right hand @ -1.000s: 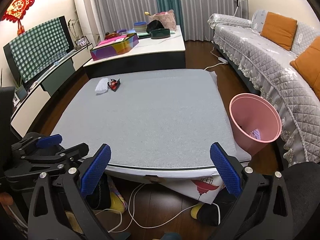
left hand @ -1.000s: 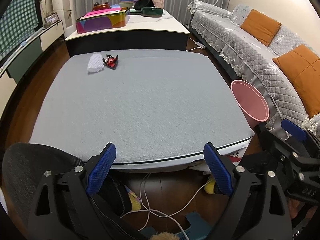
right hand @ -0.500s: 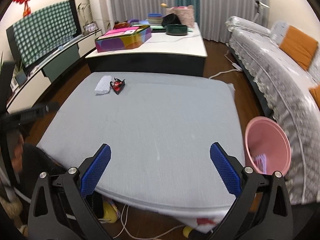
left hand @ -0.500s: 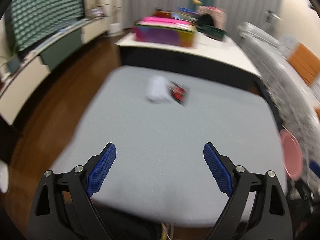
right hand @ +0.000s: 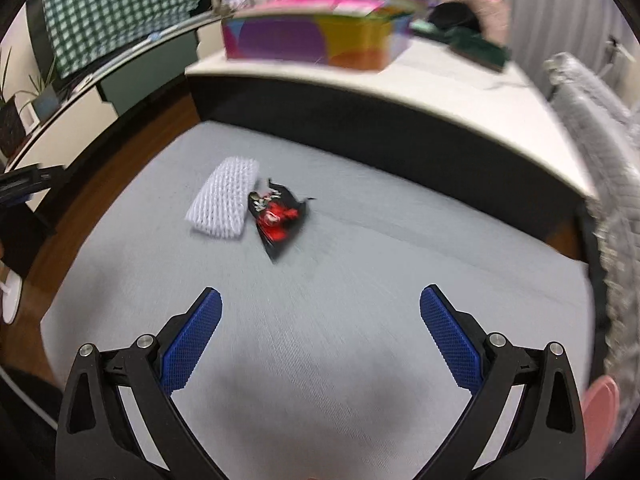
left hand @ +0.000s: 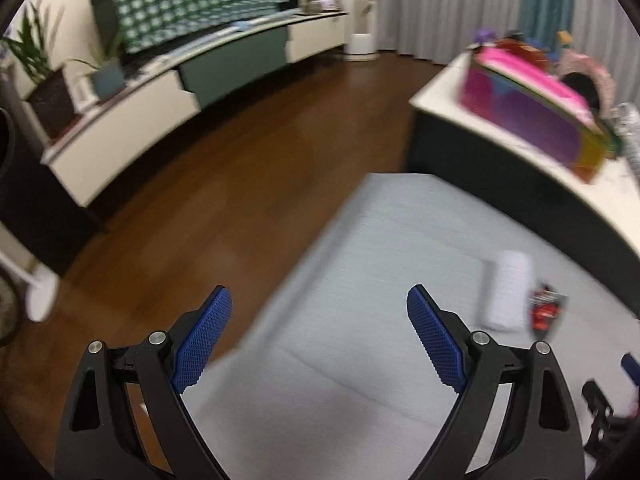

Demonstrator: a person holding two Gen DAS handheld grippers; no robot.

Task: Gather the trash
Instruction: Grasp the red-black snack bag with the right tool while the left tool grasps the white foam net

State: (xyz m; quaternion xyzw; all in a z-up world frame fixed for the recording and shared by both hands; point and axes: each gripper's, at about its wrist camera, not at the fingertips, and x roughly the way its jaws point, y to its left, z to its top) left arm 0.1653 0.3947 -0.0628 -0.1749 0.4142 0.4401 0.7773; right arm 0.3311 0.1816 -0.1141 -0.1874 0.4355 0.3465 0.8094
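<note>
Now advanced over the grey padded table (right hand: 360,280), close to white foam netting (right hand: 224,208) and crumpled red-black wrapper (right hand: 280,216). Both grippers (left hand: 320,332) (right hand: 320,328) released, empty; pickup apparently next.

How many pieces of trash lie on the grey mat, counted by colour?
White: 1, the white foam net
Red and black: 1, the red-and-black wrapper
Total: 2, lying side by side on the grey mat
</note>
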